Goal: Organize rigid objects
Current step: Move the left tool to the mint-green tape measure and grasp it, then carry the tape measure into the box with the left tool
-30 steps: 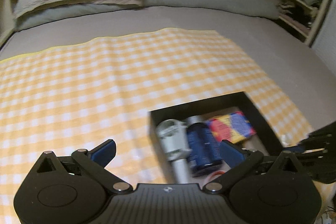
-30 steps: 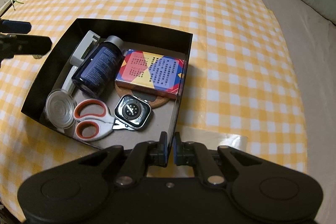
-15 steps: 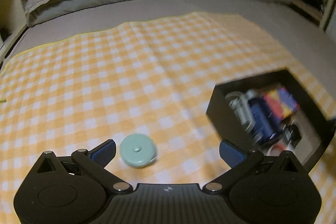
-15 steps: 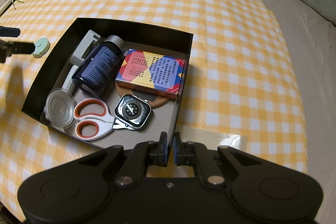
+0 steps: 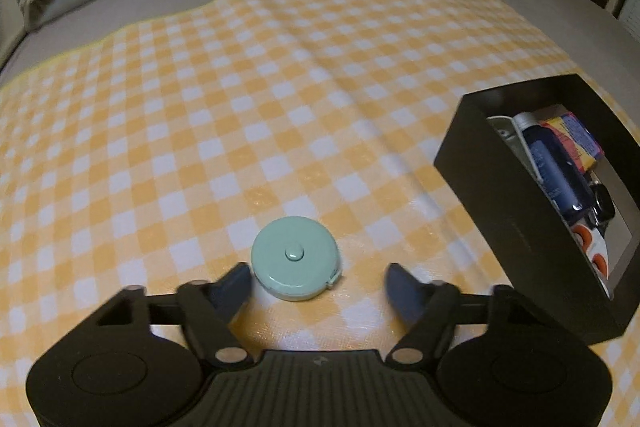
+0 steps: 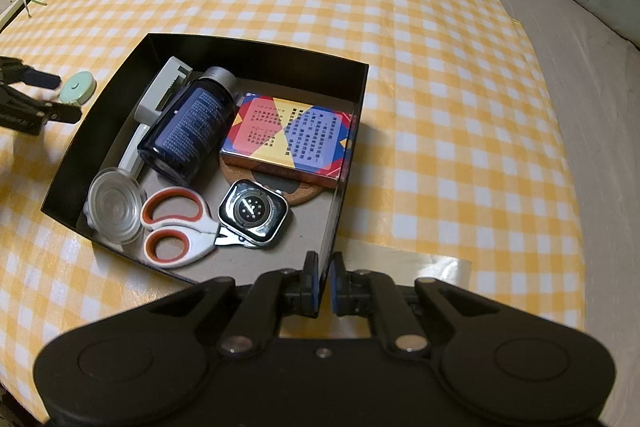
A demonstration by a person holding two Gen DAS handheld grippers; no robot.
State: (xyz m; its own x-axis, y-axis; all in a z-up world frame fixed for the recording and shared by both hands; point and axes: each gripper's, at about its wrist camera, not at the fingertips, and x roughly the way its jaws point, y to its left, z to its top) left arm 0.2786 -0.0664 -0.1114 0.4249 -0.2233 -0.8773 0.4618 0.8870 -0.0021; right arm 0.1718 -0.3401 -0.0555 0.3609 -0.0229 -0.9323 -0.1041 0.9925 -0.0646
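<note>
Left wrist view: round mint tape measure (image 5: 296, 258) lies flat on the checked cloth (image 5: 240, 107) over the bed, outside the black box (image 5: 516, 227) and near its left wall. Left gripper (image 5: 318, 285) sits low over it, fingers closing, the tape measure just ahead of and between the tips, not yet pinched. Right wrist view: right gripper (image 6: 325, 285) is clenched on the near wall of the box, steadying it. Box holds a blue bottle (image 6: 188, 131), card pack (image 6: 290, 139), watch (image 6: 253, 213), scissors (image 6: 176, 231) and clear lid (image 6: 114, 205).

Risks, as I judge them: the tape measure sits forward of the tips, so closing now may clip only its near edge and squirt it away across the glossy cloth. Soft bedding gives under pressure, which could tilt the disc.
</note>
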